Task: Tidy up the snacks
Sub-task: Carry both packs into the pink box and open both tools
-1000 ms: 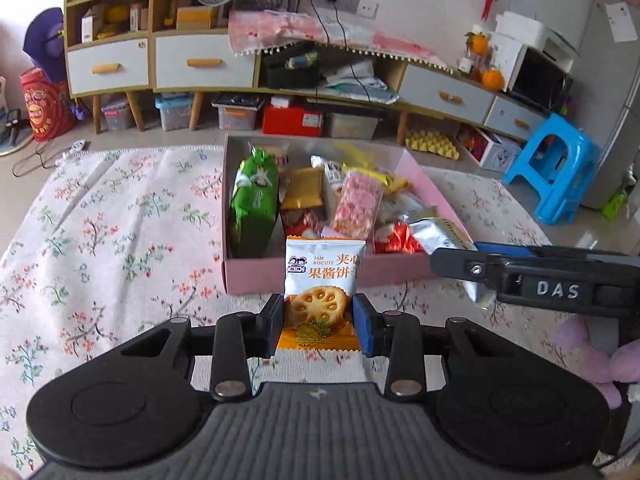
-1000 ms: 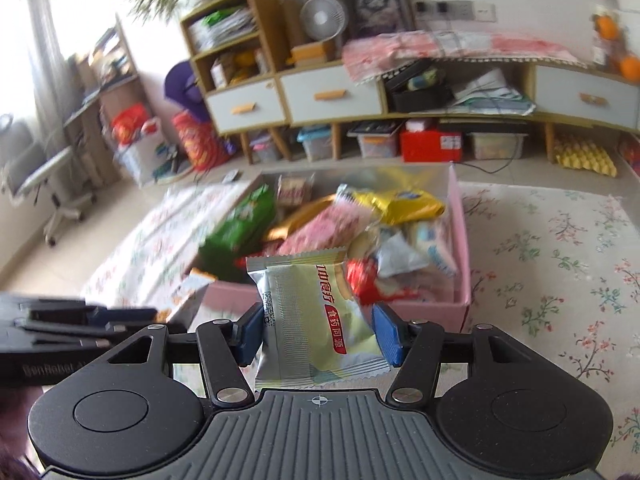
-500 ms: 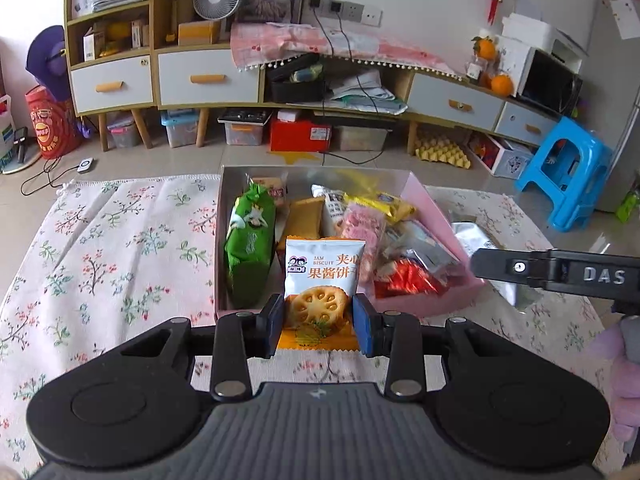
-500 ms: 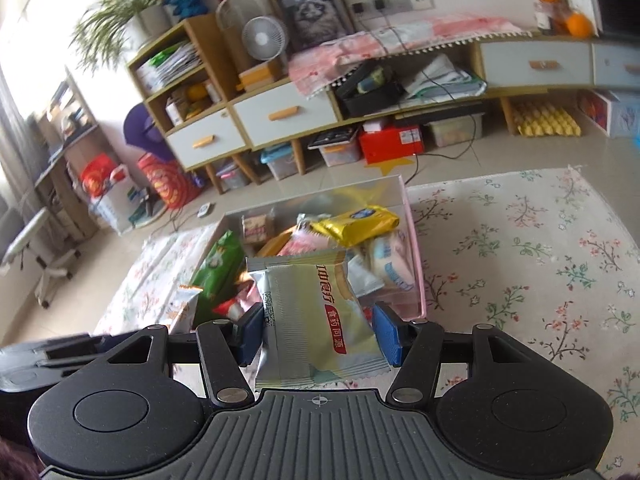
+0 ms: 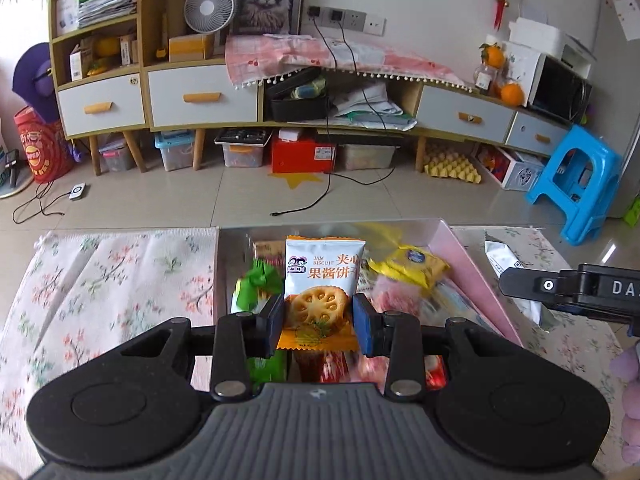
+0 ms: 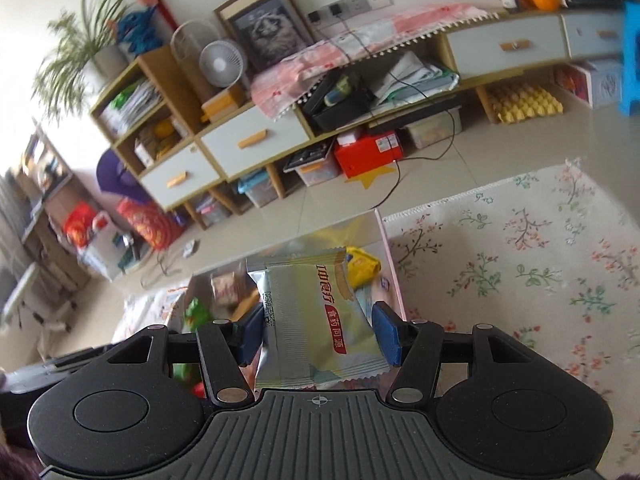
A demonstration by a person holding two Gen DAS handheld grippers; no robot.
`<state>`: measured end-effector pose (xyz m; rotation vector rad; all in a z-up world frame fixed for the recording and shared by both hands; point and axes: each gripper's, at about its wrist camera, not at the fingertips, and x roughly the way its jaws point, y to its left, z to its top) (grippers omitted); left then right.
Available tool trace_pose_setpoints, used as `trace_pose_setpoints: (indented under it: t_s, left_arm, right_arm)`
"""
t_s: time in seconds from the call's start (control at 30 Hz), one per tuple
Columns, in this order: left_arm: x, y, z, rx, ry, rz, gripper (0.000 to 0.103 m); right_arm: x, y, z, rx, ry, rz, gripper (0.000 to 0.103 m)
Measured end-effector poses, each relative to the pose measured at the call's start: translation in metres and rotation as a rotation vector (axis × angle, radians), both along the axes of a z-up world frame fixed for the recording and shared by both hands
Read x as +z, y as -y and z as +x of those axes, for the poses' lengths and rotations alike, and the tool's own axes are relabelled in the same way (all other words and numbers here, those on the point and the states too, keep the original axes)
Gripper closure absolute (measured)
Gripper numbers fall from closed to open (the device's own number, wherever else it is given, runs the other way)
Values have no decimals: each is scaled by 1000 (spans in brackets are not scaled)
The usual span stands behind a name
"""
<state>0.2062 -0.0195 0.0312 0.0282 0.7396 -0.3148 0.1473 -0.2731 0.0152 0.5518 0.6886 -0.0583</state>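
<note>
My left gripper [image 5: 319, 322] is shut on a white and orange jam biscuit packet [image 5: 322, 276] and holds it above the pink snack box [image 5: 478, 270]. The box holds several packets, among them a green one [image 5: 256, 286] and a yellow one [image 5: 408, 266]. My right gripper [image 6: 318, 334] is shut on a silver and pale green biscuit packet [image 6: 316, 316], raised above the same box [image 6: 390, 256]. The right gripper also shows at the right edge of the left wrist view [image 5: 576, 290], with its silver packet [image 5: 508, 264] behind it.
The box sits on a floral cloth [image 5: 104, 280], also seen in the right wrist view [image 6: 520, 256]. Beyond it is tiled floor [image 5: 240, 196], a long low cabinet [image 5: 200, 96] with bins beneath, and a blue stool [image 5: 576, 184] at the right.
Both grippers have risen and tilted up with their packets still held. The box has slid lower in both views and more of the room shows.
</note>
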Motion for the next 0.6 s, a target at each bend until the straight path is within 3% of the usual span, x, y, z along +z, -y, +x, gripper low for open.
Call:
trace_pose_setpoints:
  t_s: [0.1,0.37,0.6]
  left_arm:
    - [-4,5,10,0,-2,21,69]
    - [-16,12,28,-1,-22,97,69]
    - [-20,15,33,-5,-17,92,69]
  right_arm:
    - [-12,4,8,-8,4,36,46]
    - [-23,1,25,5,-3,0,46]
    - [-33,3,33,4,-13,3,46]
